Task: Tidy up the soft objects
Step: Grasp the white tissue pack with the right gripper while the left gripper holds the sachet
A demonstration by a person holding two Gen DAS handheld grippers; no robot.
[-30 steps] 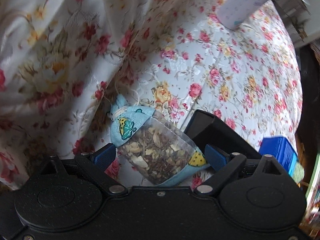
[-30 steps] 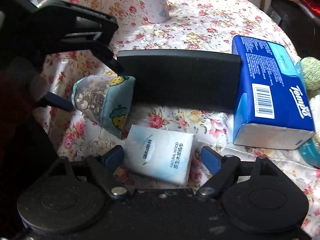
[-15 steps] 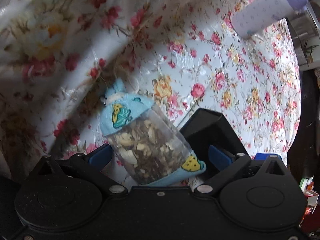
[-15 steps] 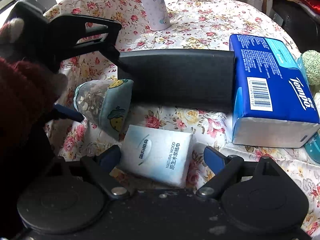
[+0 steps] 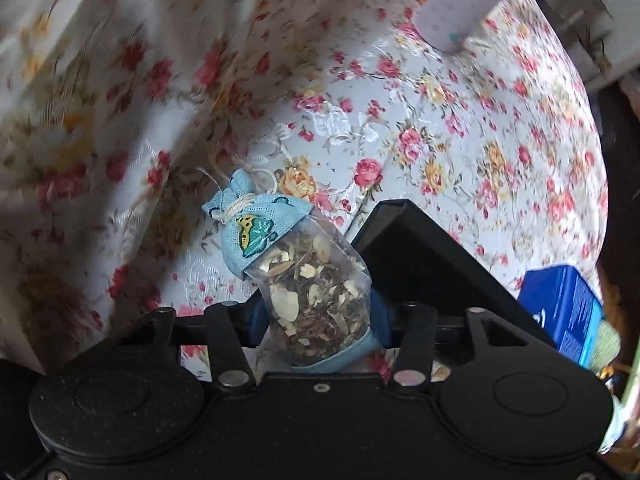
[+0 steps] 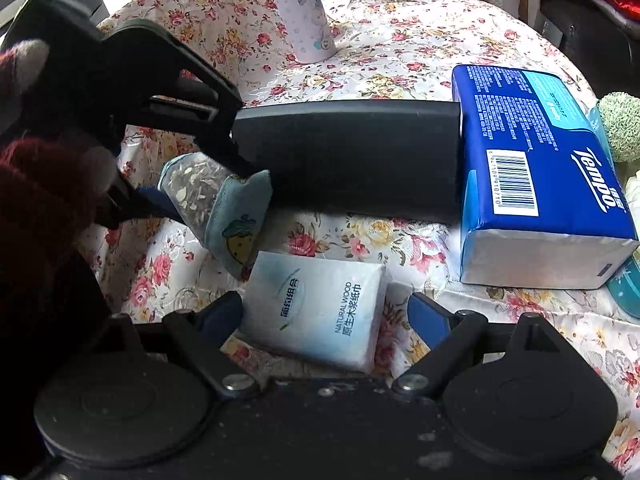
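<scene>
Left tongs (image 5: pixel 318 316) just closed, pinching herb sachet (image 5: pixel 304 280); right tongs (image 6: pixel 326 316) unchanged.

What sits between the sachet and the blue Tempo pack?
The black tray spans that gap, its left end by the sachet, its right end against the Tempo pack. Right wrist view shows it.

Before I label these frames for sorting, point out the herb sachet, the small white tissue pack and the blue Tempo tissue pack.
herb sachet (image 5: pixel 316 300): left wrist view, clear window showing dried herbs.
small white tissue pack (image 6: pixel 316 308): right wrist view, printed top face.
blue Tempo tissue pack (image 6: pixel 532 160): right wrist view, top face beside barcode.
</scene>
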